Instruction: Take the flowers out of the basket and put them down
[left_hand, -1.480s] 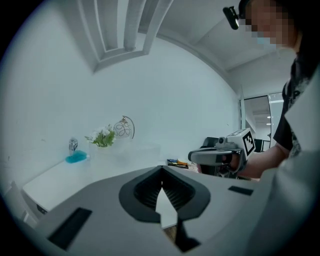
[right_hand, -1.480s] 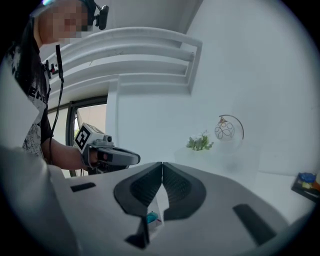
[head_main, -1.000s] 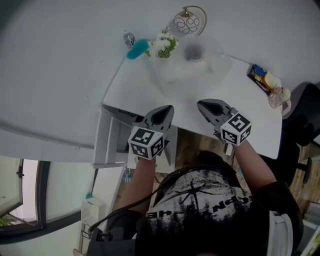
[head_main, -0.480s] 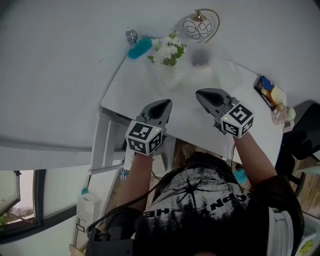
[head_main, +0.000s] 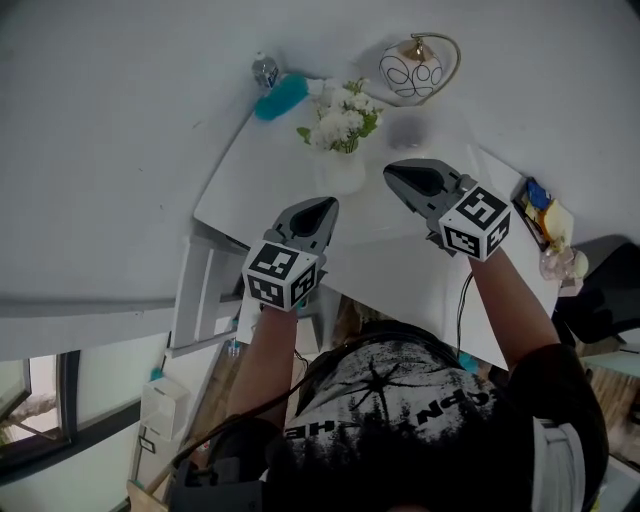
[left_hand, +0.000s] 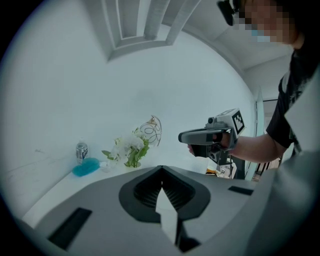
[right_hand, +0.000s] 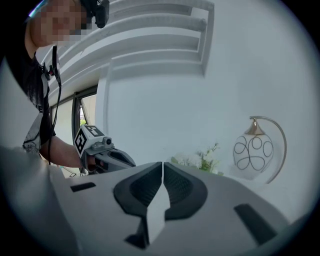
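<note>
A bunch of white flowers with green leaves (head_main: 340, 112) stands in a pale white container (head_main: 343, 176) at the back of the white table (head_main: 400, 270). My left gripper (head_main: 322, 208) hovers over the table's near left part, short of the container, with its jaws shut and empty. My right gripper (head_main: 392, 171) is just right of the container, level with it, also shut on nothing. In the left gripper view the flowers (left_hand: 129, 149) lie ahead to the left and the right gripper (left_hand: 186, 136) hangs at the right. The right gripper view shows the flowers (right_hand: 201, 160) just past its jaws.
A round glass lamp on a gold arc (head_main: 412, 68) stands behind the flowers. A teal object (head_main: 279, 96) and a small bottle (head_main: 265, 70) sit at the table's back left corner. A tray of small items (head_main: 545, 222) lies at the right edge.
Both grippers have moved forward over the table toward the flowers, the right one farther, ending beside the container. Their jaws have stayed shut.
</note>
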